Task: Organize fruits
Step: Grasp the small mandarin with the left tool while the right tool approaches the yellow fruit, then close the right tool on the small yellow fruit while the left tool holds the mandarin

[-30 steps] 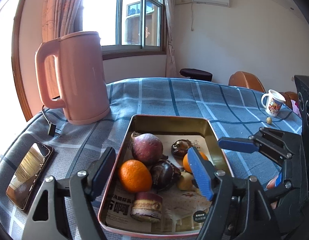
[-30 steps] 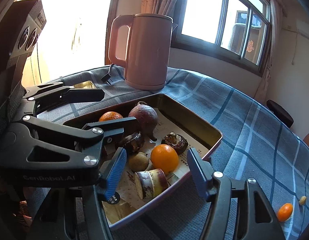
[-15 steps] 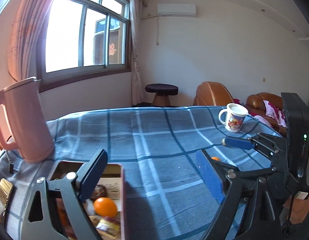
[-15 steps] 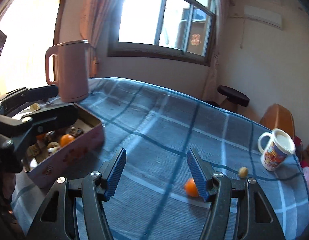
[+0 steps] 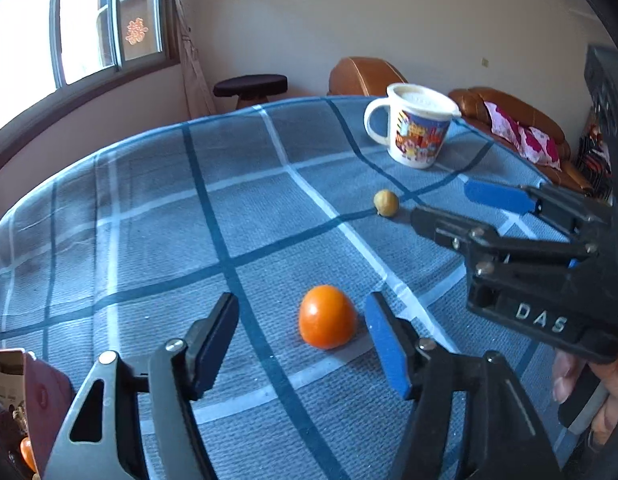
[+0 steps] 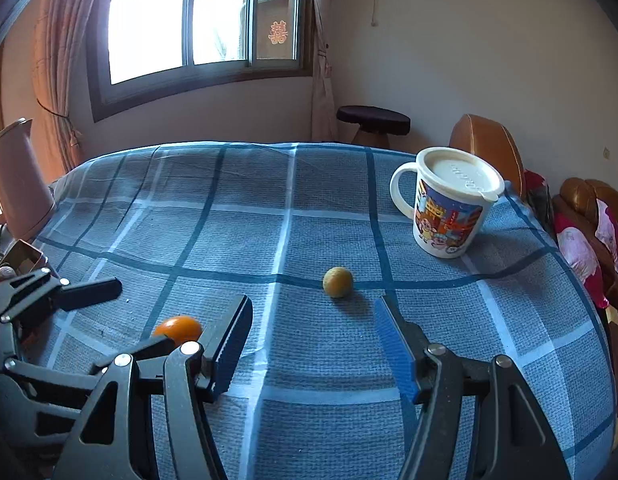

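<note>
An orange fruit [image 5: 327, 316] lies on the blue checked tablecloth, between the fingertips of my left gripper [image 5: 301, 320]. Its jaws are closing, and the pads stand clear of the fruit on both sides. A small yellow-brown fruit [image 6: 338, 282] lies just ahead of my right gripper [image 6: 313, 312], which is open with nothing between its pads. In the right wrist view the orange fruit [image 6: 177, 328] shows partly behind the left gripper [image 6: 145, 316]. The right gripper [image 5: 441, 204] points at the small fruit [image 5: 386, 203] in the left wrist view. A tray corner [image 5: 13, 380] with fruit shows at lower left.
A lidded cartoon mug [image 6: 453, 208] stands at the table's far right. The pink kettle [image 6: 13, 184] and the tray corner [image 6: 23, 258] are at the left edge. Beyond the table are a dark stool [image 6: 373, 120] and brown leather seats [image 5: 509, 112]. A hand [image 5: 589, 392] holds the right gripper.
Both grippers swung away from the tray to the right part of the table. The left now brackets the orange fruit with narrower jaws. The right now faces the small yellow fruit.
</note>
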Demonstrator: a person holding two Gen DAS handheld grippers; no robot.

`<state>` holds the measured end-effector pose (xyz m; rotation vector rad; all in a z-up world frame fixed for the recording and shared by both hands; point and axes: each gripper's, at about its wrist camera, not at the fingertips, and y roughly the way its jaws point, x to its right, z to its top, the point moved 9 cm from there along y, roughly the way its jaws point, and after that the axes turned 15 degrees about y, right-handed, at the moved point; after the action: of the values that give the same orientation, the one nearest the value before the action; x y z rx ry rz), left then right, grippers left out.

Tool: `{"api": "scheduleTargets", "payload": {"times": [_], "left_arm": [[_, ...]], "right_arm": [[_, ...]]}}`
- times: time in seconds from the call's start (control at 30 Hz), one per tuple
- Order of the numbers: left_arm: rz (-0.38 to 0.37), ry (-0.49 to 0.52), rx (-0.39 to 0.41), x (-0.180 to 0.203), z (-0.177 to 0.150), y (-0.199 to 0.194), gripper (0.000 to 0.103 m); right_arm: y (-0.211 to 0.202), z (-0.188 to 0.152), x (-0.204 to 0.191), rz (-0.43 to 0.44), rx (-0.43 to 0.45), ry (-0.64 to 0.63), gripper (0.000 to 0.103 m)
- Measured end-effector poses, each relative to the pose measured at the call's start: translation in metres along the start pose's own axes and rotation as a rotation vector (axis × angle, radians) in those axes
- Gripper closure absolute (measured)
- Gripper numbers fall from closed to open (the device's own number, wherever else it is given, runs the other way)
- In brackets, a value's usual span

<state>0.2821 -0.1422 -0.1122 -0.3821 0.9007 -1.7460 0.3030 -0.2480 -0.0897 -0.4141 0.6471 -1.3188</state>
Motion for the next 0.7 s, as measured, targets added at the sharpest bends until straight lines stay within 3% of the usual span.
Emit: {"api": "scheduleTargets", "payload": {"times": [0.07,0.17,0.3,0.4,0.6,0.7], "left_arm": [[-0.029,0.01,-0.042,0.006,-0.005,0.016,0.054],[-0.056,0.003,-0.059,0.006,-0.008,0.026,0.067],[-0.072,-0.082,-0.044,-0.014,0.009,0.034,0.067],[0.012,-0.094,-0.015,-0.039,0.028,0.042,0.067],[0.083,-0.125,-0.014,-0.067,0.035,0.065,0.067],[0.05,-0.171,-0.018,-0.072,0.034,0.07,0.067]], "right_arm": [[0.007,0.002,0.005,0.005,-0.016,0.018,0.038],[0.016,0.005,0.009,0.001,-0.032,0.034,0.038],[0.029,0.009,0.01,0.001,-0.061,0.046,0.038],[0.043,0.013,0.009,-0.01,-0.083,0.053,0.038],[0.07,0.013,0.014,-0.021,-0.122,0.084,0.038],[0.083,0.007,0.014,-0.027,-0.151,0.08,0.038]]}}
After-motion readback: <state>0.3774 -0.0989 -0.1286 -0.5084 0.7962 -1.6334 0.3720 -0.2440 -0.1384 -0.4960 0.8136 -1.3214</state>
